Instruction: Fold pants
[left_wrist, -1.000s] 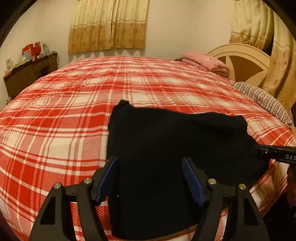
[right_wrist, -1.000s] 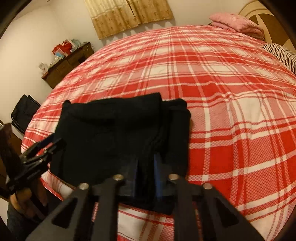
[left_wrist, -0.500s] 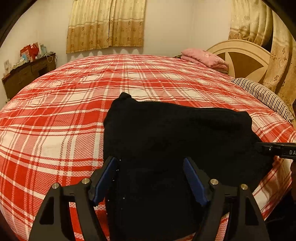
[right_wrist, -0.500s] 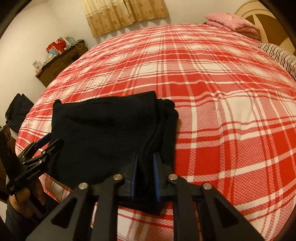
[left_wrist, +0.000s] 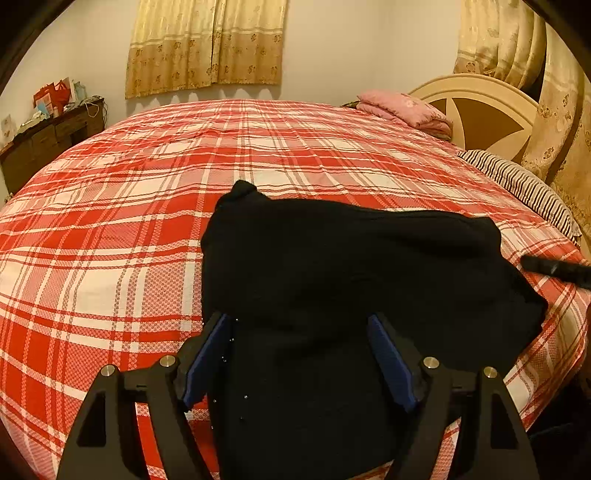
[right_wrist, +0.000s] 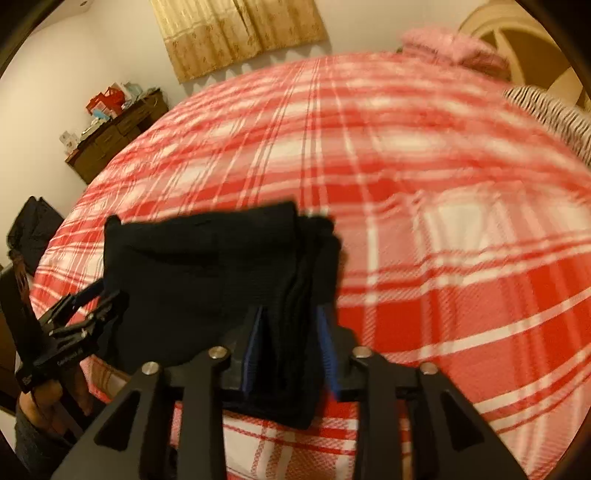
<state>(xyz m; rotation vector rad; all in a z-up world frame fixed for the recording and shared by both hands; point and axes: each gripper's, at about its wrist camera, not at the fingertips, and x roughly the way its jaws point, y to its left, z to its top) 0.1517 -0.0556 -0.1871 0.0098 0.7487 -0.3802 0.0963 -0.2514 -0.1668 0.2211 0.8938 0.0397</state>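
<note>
Black pants (left_wrist: 351, 266) lie folded into a thick pad near the front edge of the bed. My left gripper (left_wrist: 297, 321) hangs over their left end with its jaws wide and still opening; the blue pads straddle the cloth without pressing it. In the right wrist view the pants (right_wrist: 203, 266) show stacked layers at their right end. My right gripper (right_wrist: 291, 312) has that layered edge between its blue pads, and its jaws are opening off the cloth. The left gripper (right_wrist: 92, 306) shows at the pants' far end. A tip of the right gripper (left_wrist: 554, 269) shows at the far right.
A red and white plaid cover (left_wrist: 110, 221) spreads over the whole bed. A pink folded blanket (left_wrist: 406, 110), a striped pillow (left_wrist: 517, 184) and a cream headboard (left_wrist: 480, 114) are at the back right. A dark dresser (left_wrist: 48, 136) stands left. A hand (right_wrist: 37, 398) holds the left tool.
The right jaws, which pinched the pants' layered edge, have spread apart. The left jaws stand a little wider. The right view is now blurred; the pants stay in place.
</note>
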